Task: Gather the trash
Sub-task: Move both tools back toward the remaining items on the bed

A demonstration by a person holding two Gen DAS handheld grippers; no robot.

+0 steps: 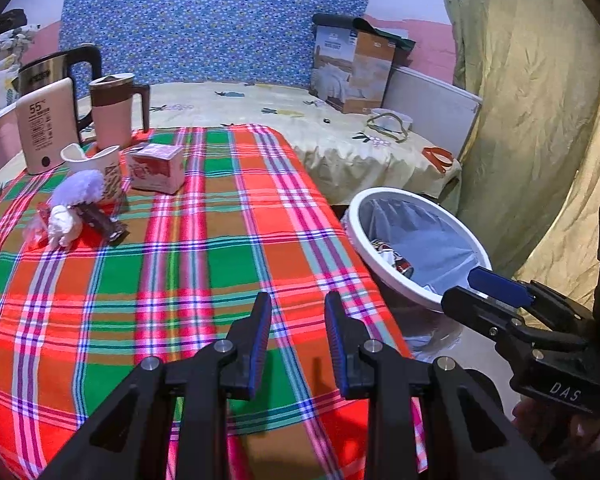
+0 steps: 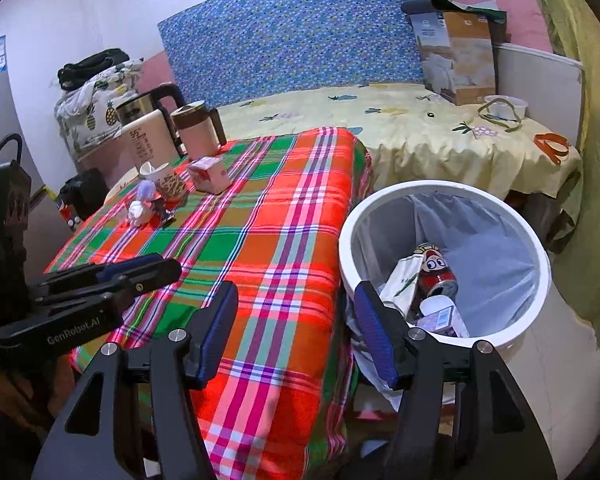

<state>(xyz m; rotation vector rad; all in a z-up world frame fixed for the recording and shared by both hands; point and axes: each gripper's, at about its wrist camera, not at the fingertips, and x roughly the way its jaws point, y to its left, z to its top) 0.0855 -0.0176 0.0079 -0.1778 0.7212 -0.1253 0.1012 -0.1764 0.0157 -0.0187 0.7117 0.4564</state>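
Note:
A white trash bin [image 2: 542, 280] with a grey liner stands right of the plaid-covered table [image 1: 228, 240]; it holds a red can [image 2: 436, 270] and wrappers. Trash lies at the table's far left: crumpled white tissues [image 1: 66, 216], a dark wrapper [image 1: 102, 220], a paper cup [image 1: 100, 168] and a small red-and-white carton [image 1: 156, 168]. My left gripper [image 1: 298, 300] is open and empty over the table's near edge. My right gripper [image 2: 296, 292] is open and empty, between the table edge and the bin. The bin also shows in the left wrist view [image 1: 360, 224].
A steel kettle [image 1: 56, 68], a beige power bank [image 1: 48, 128] and a pink lidded mug [image 1: 114, 108] stand at the table's far left. Behind is a bed with a yellow sheet [image 1: 300, 120] bearing a cardboard box [image 1: 352, 68]. A green curtain [image 1: 540, 120] hangs at the right.

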